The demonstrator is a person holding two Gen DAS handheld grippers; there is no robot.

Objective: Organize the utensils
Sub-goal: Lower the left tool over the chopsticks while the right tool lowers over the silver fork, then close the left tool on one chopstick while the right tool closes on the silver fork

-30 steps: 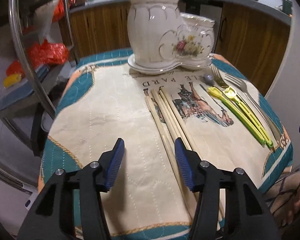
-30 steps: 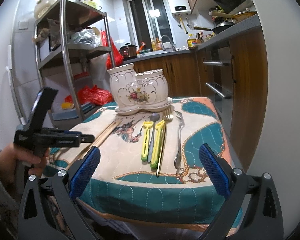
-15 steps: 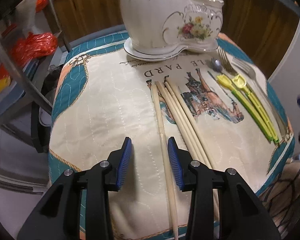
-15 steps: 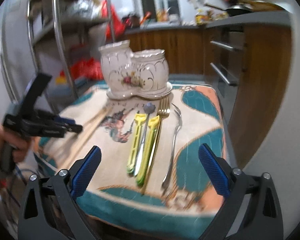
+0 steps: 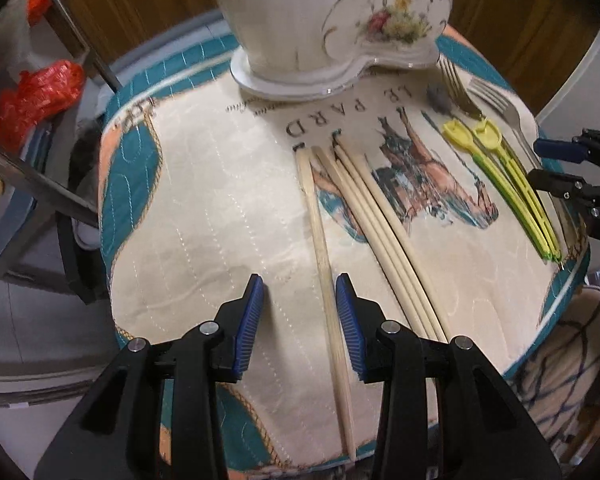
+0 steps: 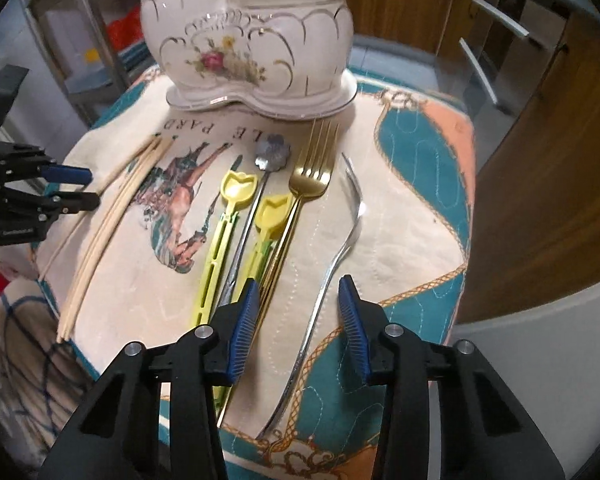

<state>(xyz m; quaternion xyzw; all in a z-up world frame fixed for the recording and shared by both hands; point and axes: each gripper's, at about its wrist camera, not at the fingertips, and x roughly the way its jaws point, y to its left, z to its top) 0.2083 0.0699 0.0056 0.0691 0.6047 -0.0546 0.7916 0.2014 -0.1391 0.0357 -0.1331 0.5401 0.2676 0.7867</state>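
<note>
A white floral ceramic holder [image 5: 332, 20] [image 6: 248, 36] stands at the table's far side. Several wooden chopsticks [image 5: 376, 220] [image 6: 108, 216] lie on the quilted cloth. My left gripper [image 5: 300, 312] is open, its jaws on either side of the leftmost chopstick [image 5: 324, 248], low over it. My right gripper [image 6: 298, 316] is open, its jaws on either side of the silver fork's handle [image 6: 328, 276]. Next to the fork lie a gold fork [image 6: 312, 176], a small spoon [image 6: 272, 152] and two yellow-green utensils [image 6: 228, 224].
A metal shelf rack [image 5: 40, 184] with red bags [image 5: 32, 96] stands left of the table. Wooden cabinets [image 6: 540, 160] are behind and to the right. The table's cloth edge [image 5: 560, 292] falls off at the near side.
Both grippers have moved forward and down toward the table. The right gripper has narrowed from wide open and now straddles the silver fork. The left now straddles the leftmost chopstick.
</note>
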